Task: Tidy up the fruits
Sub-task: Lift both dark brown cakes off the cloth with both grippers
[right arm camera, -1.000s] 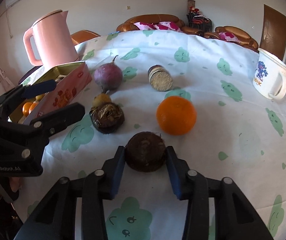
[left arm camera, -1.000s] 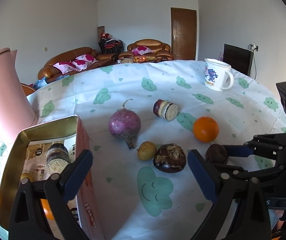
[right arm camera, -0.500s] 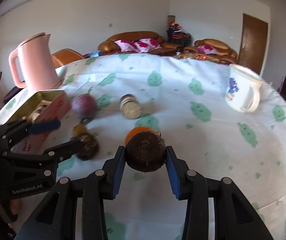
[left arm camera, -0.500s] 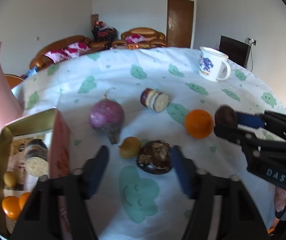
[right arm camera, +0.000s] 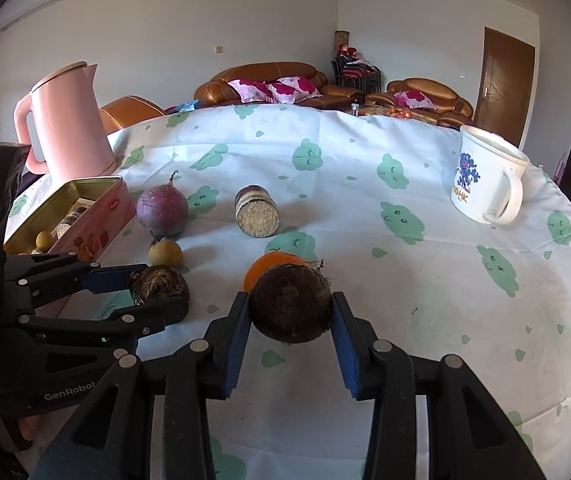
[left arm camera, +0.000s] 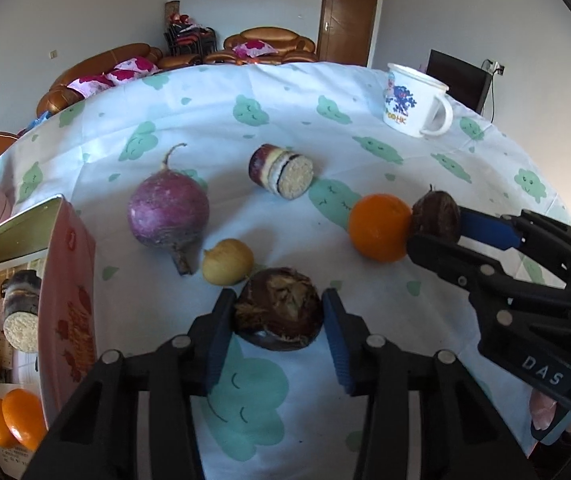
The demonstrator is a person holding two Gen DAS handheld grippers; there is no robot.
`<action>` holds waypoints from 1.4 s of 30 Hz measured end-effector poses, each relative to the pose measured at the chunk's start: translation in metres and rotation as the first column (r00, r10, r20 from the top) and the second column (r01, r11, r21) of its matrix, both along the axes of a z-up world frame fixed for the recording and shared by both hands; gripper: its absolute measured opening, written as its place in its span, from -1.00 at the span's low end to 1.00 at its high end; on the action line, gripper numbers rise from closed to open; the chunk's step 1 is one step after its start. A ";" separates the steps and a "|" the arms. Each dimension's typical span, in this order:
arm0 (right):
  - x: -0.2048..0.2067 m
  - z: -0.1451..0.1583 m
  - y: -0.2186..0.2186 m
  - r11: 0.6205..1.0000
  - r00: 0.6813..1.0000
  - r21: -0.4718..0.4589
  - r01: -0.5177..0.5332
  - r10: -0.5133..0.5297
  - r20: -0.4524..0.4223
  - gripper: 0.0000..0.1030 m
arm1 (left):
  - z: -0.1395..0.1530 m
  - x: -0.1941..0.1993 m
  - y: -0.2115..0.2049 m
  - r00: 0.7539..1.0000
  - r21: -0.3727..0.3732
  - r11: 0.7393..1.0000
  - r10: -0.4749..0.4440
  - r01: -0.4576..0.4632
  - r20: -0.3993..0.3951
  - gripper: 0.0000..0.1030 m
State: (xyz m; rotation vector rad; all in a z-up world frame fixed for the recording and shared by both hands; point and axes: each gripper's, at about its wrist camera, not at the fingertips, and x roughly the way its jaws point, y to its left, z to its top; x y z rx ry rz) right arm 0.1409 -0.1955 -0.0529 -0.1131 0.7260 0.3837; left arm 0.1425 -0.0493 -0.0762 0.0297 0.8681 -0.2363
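The left gripper [left arm camera: 277,320] is closing its jaws around a dark brown fruit with a flaky top [left arm camera: 278,314], which sits on the tablecloth [left arm camera: 213,104] just in front of the small yellow fruit [left arm camera: 227,261]; the blue pads flank it on both sides. The right gripper [right arm camera: 291,320] is clamped on a dark round fruit [right arm camera: 291,307], held clear of the cloth right in front of the orange [right arm camera: 269,266]. Left of the yellow fruit stands the pink tin [left arm camera: 67,304].

walls: white around me [right arm camera: 189,20] | seating: brown leather sofas [right arm camera: 269,76], pink cushions [right arm camera: 281,88] | door: brown wood [left arm camera: 351,16] | light: bright daylight
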 end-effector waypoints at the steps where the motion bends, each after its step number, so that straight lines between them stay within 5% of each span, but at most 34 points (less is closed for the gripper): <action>1: -0.001 0.001 0.000 1.000 1.000 0.001 -0.003 0.003 0.007 -0.19 | 0.000 0.000 0.000 1.000 -0.003 1.000 -0.003 0.003 0.001 -0.13; 42: -0.026 0.017 -0.009 0.994 0.988 0.090 -0.065 0.052 0.144 -0.19 | 0.031 -0.034 0.006 0.969 -0.008 1.000 0.030 -0.029 0.246 -0.13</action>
